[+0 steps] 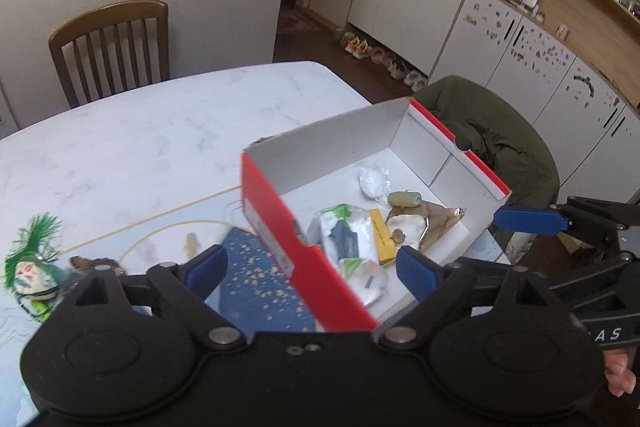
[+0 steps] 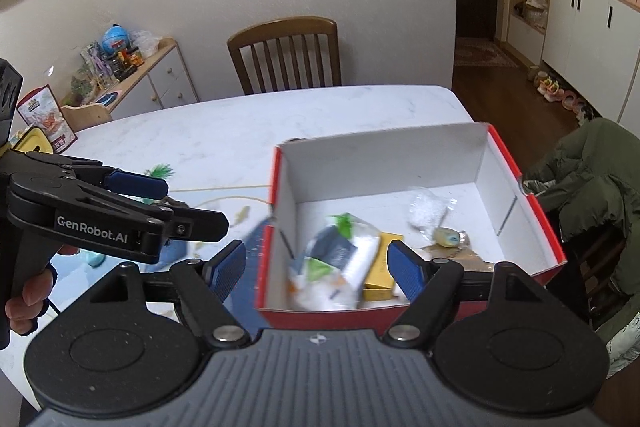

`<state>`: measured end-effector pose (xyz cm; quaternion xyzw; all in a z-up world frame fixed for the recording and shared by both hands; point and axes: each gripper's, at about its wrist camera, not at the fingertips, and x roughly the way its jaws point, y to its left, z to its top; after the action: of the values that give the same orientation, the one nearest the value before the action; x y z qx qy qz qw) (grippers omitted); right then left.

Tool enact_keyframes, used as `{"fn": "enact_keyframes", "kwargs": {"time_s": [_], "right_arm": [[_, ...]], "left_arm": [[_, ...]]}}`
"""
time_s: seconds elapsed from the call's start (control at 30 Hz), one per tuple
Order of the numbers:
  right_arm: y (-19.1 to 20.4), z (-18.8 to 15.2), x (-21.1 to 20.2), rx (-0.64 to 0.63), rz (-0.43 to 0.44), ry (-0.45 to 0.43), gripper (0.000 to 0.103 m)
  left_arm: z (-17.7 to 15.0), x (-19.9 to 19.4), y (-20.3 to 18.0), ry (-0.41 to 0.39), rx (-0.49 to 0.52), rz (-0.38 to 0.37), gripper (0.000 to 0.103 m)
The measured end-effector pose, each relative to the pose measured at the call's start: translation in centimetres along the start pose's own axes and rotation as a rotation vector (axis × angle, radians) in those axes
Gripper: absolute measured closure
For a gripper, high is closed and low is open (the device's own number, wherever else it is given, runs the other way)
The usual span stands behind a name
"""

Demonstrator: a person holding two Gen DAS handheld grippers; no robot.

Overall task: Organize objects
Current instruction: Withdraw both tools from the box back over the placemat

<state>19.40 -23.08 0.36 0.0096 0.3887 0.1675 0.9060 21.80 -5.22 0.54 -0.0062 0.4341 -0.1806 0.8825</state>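
A red shoebox point(image 1: 272, 215) point(image 2: 542, 223) with a white inside stands open on the marble table point(image 1: 140, 139). In it lie a white-green packet point(image 1: 348, 243) point(image 2: 332, 259), a yellow carton point(image 1: 382, 237), a brown foil pouch point(image 1: 442, 223), a clear bag point(image 1: 374, 181) and a small yellowish toy point(image 1: 404, 198). My left gripper point(image 1: 312, 271) is open, its fingers either side of the box's near red wall. My right gripper point(image 2: 316, 267) is open above the box's near end, with the blurred packet below it. A green-haired doll point(image 1: 32, 267) lies left of the box.
A blue speckled mat point(image 1: 256, 279) lies beside the box. A wooden chair point(image 1: 108, 47) point(image 2: 284, 55) stands at the far side, and a chair with a green jacket point(image 1: 492, 131) point(image 2: 592, 179) at the right. A sideboard point(image 2: 156, 79) lines the left wall.
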Motion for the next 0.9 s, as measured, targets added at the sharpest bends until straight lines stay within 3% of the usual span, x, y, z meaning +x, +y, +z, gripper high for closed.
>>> {"fn": "enact_keyframes", "kwargs": {"time_s": [0.33, 0.9], "right_arm": [[6.7, -0.1, -0.1, -0.037, 0.008, -0.008, 0.024], [15.4, 0.4, 3.5, -0.087, 0.056, 0.034, 0.021]], "left_arm": [[-2.4, -4.6, 5.1, -0.059, -0.023, 0.006, 0.001], [-7.6, -8.1, 15.6, -0.108, -0.114, 0.116, 0.000]]}}
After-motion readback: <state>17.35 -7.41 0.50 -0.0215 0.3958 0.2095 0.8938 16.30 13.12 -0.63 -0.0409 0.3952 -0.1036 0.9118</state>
